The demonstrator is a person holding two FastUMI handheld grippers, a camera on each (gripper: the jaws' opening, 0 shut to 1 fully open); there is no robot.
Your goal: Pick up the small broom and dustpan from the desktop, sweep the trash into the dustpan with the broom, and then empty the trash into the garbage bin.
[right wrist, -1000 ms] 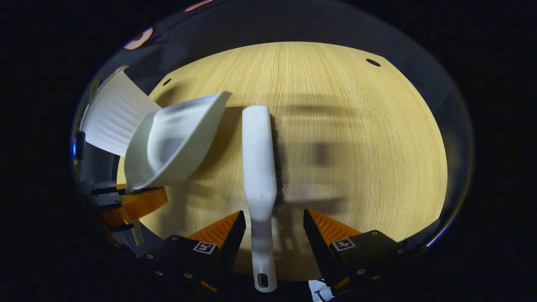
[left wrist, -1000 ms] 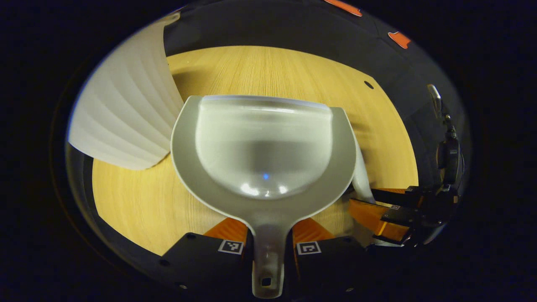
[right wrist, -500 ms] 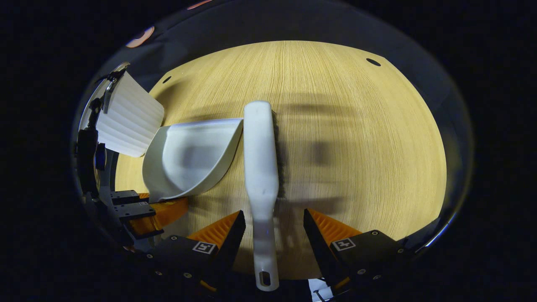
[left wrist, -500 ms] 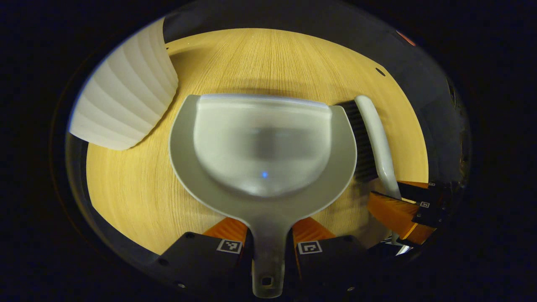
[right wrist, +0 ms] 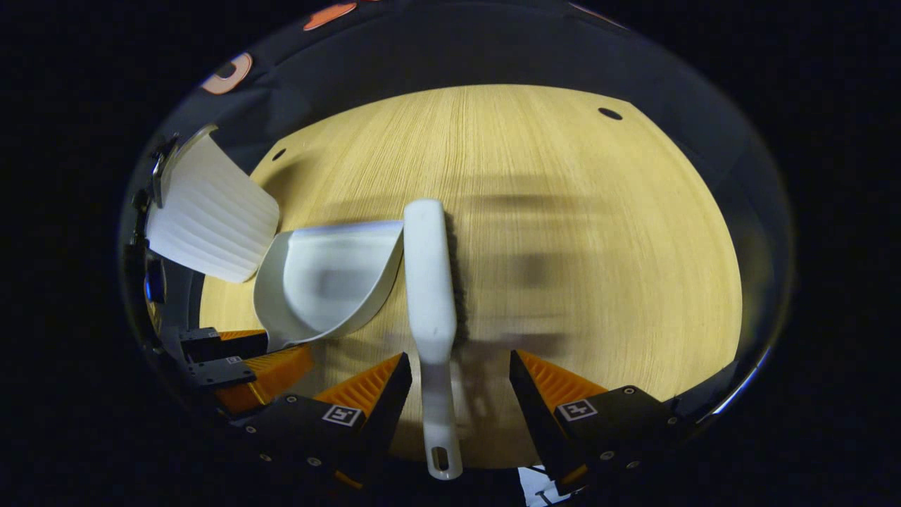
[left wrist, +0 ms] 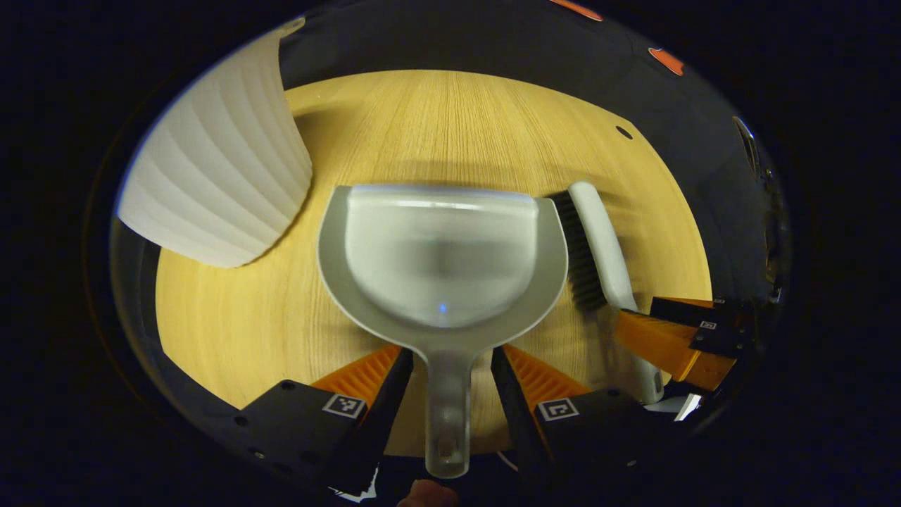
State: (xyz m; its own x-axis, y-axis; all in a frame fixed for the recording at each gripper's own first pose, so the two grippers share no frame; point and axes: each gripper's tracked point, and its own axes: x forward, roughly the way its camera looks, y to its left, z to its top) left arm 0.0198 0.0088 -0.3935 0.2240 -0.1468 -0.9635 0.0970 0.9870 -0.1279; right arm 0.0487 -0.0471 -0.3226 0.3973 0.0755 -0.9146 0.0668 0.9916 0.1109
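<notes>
Left gripper view: lying flat on the wooden desktop (left wrist: 232, 331), a pale dustpan (left wrist: 442, 260), handle running straight back between the left gripper (left wrist: 446, 373) fingers, open mouth pointing away toward the far desk edge. Long axis in line with the fingers. Fingers spread apart, a gap showing on each side of the handle, not pressing it. Up and to the left, touching down on the desk, a white ribbed garbage bin (left wrist: 218, 176), just beside the pan's left rim. To the right of the pan, the small broom (left wrist: 605, 246), white back with dark bristles facing the pan, lying roughly parallel to it and close beside its right rim. Farther right, the right gripper (left wrist: 676, 338) at the broom's handle end. No readable writing; square coded markers on the finger mounts only.

Right gripper view: broom (right wrist: 429, 296) lengthwise on the desktop (right wrist: 598, 246), head pointing away, handle with a hanging hole coming back between the right gripper (right wrist: 450, 387) fingers. Fingers wide apart, clear of the handle on both sides. Dark bristles along the broom's right side. Dustpan (right wrist: 327, 278) to its left, one corner of the mouth touching or nearly touching the broom's back. Garbage bin (right wrist: 211, 211) beyond it at far left. Left gripper (right wrist: 239, 352) low at left, behind the pan.
</notes>
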